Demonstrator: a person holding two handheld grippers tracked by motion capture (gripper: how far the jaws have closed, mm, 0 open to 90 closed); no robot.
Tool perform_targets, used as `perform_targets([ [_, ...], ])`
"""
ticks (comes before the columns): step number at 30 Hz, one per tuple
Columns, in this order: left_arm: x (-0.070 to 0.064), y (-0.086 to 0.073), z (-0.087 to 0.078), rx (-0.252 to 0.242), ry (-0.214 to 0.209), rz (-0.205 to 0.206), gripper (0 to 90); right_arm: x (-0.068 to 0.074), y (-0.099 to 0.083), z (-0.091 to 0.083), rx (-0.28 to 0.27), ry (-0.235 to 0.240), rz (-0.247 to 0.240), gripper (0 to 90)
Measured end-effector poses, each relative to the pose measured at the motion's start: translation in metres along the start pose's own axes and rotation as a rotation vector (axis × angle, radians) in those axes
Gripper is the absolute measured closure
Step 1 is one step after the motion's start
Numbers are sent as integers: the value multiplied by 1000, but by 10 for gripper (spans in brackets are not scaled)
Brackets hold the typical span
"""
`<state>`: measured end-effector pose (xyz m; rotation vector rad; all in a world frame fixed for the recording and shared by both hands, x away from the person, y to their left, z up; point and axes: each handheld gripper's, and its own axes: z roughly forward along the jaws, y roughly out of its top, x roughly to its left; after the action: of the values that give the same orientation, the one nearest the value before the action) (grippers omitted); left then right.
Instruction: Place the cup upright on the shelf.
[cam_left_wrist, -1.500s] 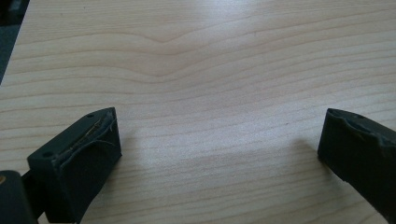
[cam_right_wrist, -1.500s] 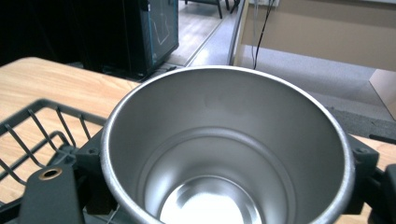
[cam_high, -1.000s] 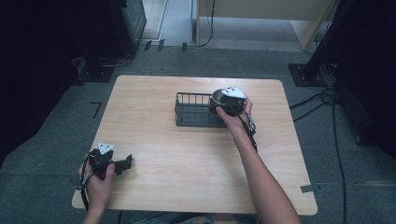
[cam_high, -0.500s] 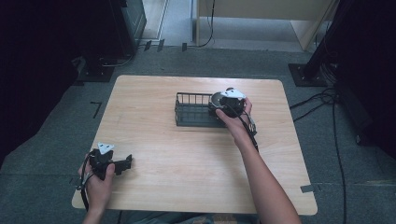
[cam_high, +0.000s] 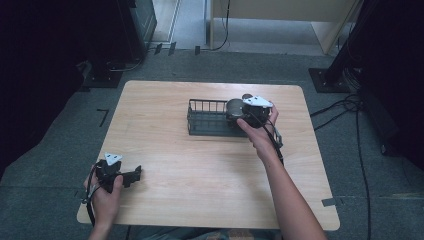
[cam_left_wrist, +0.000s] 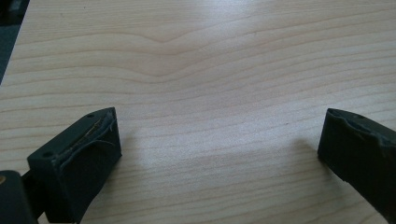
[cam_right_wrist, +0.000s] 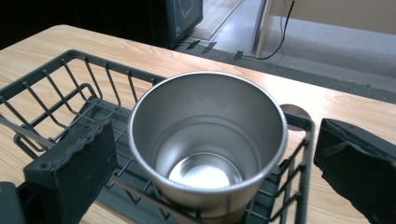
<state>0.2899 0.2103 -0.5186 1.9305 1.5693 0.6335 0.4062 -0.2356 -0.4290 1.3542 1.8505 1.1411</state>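
Standing upright in the right end of the wire basket (cam_right_wrist: 56, 93), a steel cup (cam_right_wrist: 208, 144) is seen between the spread jaws of the right gripper (cam_right_wrist: 212, 161), with a gap left on each side, so nothing is held. In the high view the cup (cam_high: 234, 107) is found at the far middle of the table (cam_high: 210, 195), just beside the right gripper (cam_high: 239, 114), and the basket (cam_high: 205, 120) lies to its left. The cup is judged to be light, being thin-walled and empty, and stiff enough not to give under the pads. Its polished wall is likely to be slippery, and its slight taper toward the base may let it slide downward out of a loose grip. A hold across the wall a little below the rim is thought best, where the cup is widest and the jaws can be brought square to both sides; one jaw inside and one outside the rim would also serve. The basket's wires are close about the base, so a low hold is likely to be fouled. The left gripper (cam_high: 131, 176) is rested near the table's near left corner, and its jaws are seen wide apart over bare wood (cam_left_wrist: 205, 70), holding nothing.
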Motion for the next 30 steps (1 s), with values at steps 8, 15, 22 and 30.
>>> perform_targets([
  [8,0,0,0,0,0,0,0,-1,-6,-17,-7,-6,-8,0],
  [15,0,0,0,0,0,0,0,-7,-13,-32,-14,-11,-8,0],
  [22,0,0,0,0,0,0,0,-15,-23,-46,-16,-20,-1,0],
  [30,0,0,0,-1,0,0,0,-28,-39,-59,-7,-40,22,0],
])
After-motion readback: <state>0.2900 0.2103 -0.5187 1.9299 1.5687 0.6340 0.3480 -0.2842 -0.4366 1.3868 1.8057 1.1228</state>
